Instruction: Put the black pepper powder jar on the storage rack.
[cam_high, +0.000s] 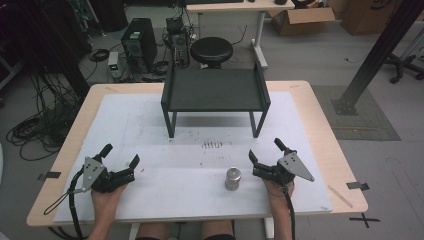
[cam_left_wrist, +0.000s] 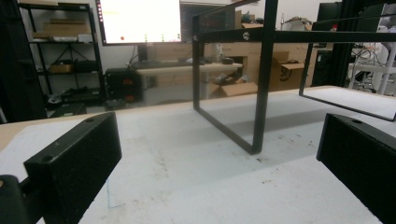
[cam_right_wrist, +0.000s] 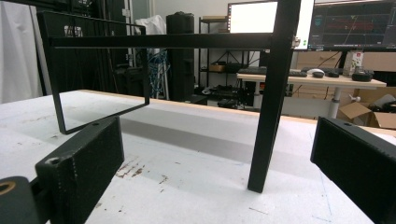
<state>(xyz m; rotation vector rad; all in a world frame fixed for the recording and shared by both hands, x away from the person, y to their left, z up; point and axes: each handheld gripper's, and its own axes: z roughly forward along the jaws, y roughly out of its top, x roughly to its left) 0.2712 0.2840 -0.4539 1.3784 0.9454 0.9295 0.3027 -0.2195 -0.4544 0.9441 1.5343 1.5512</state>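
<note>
A small silver metal cylinder (cam_high: 232, 178) stands upright on the white mat (cam_high: 200, 165), near the front edge and slightly right of centre. My right gripper (cam_high: 265, 151) rests just to its right, open, jaws wide apart with nothing between them. My left gripper (cam_high: 120, 155) lies near the front left of the mat, also open and empty. A black metal stand (cam_high: 215, 90) with a flat shelf sits at the back middle of the mat. Both gripper views look between wide black jaws at the stand's legs (cam_left_wrist: 261, 93) (cam_right_wrist: 271, 107).
The mat covers a light wooden table (cam_high: 320, 115). Dark specks (cam_high: 212, 145) mark the mat in front of the stand. Beyond the table are a black stool (cam_high: 211, 51), computer towers, cables and cardboard boxes. A black post (cam_high: 375, 55) rises at the right.
</note>
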